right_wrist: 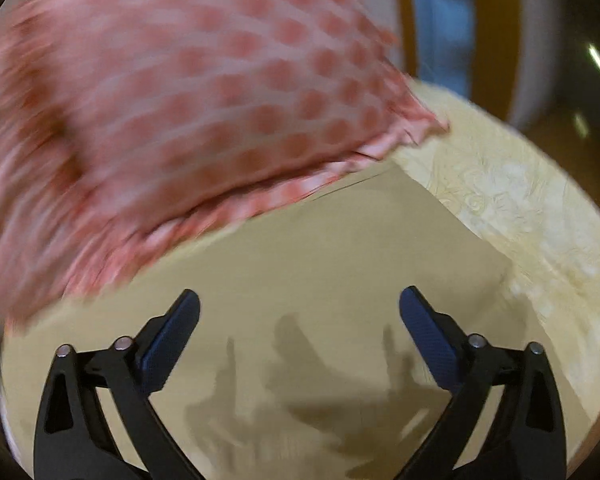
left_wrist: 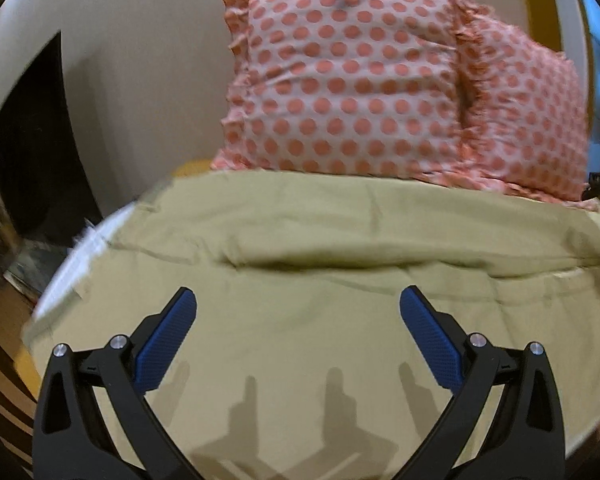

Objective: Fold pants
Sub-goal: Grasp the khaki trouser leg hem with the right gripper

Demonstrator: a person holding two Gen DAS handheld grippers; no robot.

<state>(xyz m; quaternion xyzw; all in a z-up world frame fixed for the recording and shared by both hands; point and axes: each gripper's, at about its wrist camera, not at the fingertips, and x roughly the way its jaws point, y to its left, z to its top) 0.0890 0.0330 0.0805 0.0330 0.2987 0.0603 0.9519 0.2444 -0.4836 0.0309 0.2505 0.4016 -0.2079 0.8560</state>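
Both grippers are hovering with their jaws spread wide and nothing between the blue pads. Seen from the left wrist view, the left gripper (left_wrist: 298, 300) is hanging above the olive-tan pants (left_wrist: 320, 240), which are lying spread across the bed in front of two dotted pink pillows (left_wrist: 348, 76); a raised crease (left_wrist: 320, 266) is running across the cloth just beyond the fingertips, and a pale strip of mattress (left_wrist: 72, 264) is showing along the left edge. Nothing here is revealing whether that crease is a waistband, a leg seam or an existing fold, so how far the folding has come is unclear; it appears to be at an approach stage. Seen from the right wrist view, which is smeared by motion blur, the right gripper (right_wrist: 299, 300) is hovering over the same tan cloth (right_wrist: 320, 248), close to its right-hand edge where the patterned cream mattress (right_wrist: 520, 208) is beginning, with a pillow (right_wrist: 180, 92) filling the upper left. To do this step well, each gripper should probably be lowering onto an outer edge of the fabric rather than its flat middle, pinching only the layer meant to travel, and both should be lifting together and evenly so the fold is landing straight. Snagging the bedding beneath, or brushing the pillows, is the likely hazard.
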